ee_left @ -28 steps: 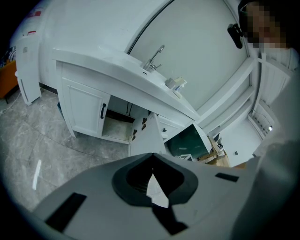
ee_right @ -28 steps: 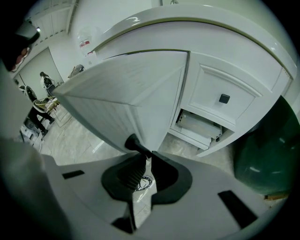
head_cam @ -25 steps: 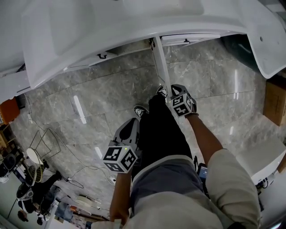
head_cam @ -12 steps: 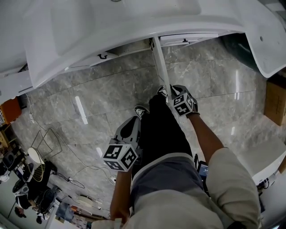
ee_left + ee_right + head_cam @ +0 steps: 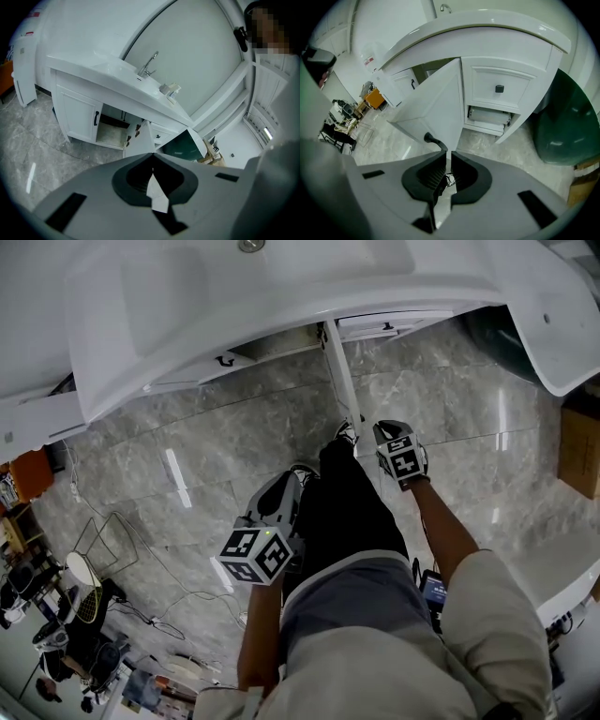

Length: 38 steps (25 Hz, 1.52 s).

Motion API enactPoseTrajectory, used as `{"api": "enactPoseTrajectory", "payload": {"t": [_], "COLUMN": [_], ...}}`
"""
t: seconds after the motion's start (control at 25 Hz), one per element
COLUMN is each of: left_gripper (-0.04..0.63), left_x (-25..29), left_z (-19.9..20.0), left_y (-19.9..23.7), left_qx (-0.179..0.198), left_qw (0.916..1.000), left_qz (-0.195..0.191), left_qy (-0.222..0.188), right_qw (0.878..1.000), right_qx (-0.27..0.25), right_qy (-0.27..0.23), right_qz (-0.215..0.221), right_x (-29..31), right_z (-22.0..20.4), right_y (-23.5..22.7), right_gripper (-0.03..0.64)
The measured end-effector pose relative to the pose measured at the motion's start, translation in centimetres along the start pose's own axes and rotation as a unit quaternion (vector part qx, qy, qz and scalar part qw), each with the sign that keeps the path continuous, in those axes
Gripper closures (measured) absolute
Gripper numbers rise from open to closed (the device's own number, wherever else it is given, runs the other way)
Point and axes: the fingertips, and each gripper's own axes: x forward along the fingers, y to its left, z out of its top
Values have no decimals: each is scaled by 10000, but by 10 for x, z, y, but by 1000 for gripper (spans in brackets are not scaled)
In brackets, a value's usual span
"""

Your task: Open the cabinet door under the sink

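Note:
The white cabinet door [image 5: 339, 381] under the sink [image 5: 244, 296] stands swung out, edge-on in the head view. In the right gripper view the door [image 5: 436, 110] shows its front with a black handle [image 5: 433, 139] just left of my jaw tips. My right gripper [image 5: 446, 153] has only a narrow gap between its jaws, with nothing in it. In the head view the right gripper [image 5: 394, 432] sits just right of the door's free end. My left gripper [image 5: 281, 488] hangs by the person's left leg, and the left gripper [image 5: 152, 157] is shut and empty.
A drawer front with a black knob [image 5: 499, 88] sits right of the opening. A dark green bin [image 5: 572, 126] stands to the right, a cardboard box [image 5: 581, 451] beyond it. The other cabinet door [image 5: 82, 115] is closed. Cables and clutter [image 5: 84, 587] lie at left.
My right gripper has drawn a little to the right, away from the door's free end. The left gripper has shifted slightly forward. The door stays swung out.

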Motion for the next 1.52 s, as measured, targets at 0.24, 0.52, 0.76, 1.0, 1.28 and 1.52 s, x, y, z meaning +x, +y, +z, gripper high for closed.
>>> {"api": "enactPoseTrajectory", "payload": {"t": [0.24,0.52,0.76,1.0,1.28,1.52], "left_gripper": [595,595,595,594,595,595], "left_x": [-14,-36,-56,-73,-98,-122], "left_z": [15,28,28,28,23,22], "left_y": [1,-5,-3,-8,-6,-2], "left_qx": [0,140,230,92,-94,-62], "left_qw": [9999,9990,9984,9976,9961,9950], "left_qz": [-24,-81,-124,-267,-355,-322], "left_qy": [-162,-408,-501,-639,-806,-948], "right_qw": [9991,9982,9954,9934,9900,9851], "right_qx": [374,296,188,-18,-223,-267], "right_qy": [-187,-520,-932,-1136,-1368,-1649], "right_qz": [22,100,96,172,242,404], "right_x": [-26,-59,-93,-126,-160,-188], "right_z": [12,36,61,81,96,110], "right_y": [8,19,31,43,63,88], "right_gripper": [584,594,597,597,597,597]}}
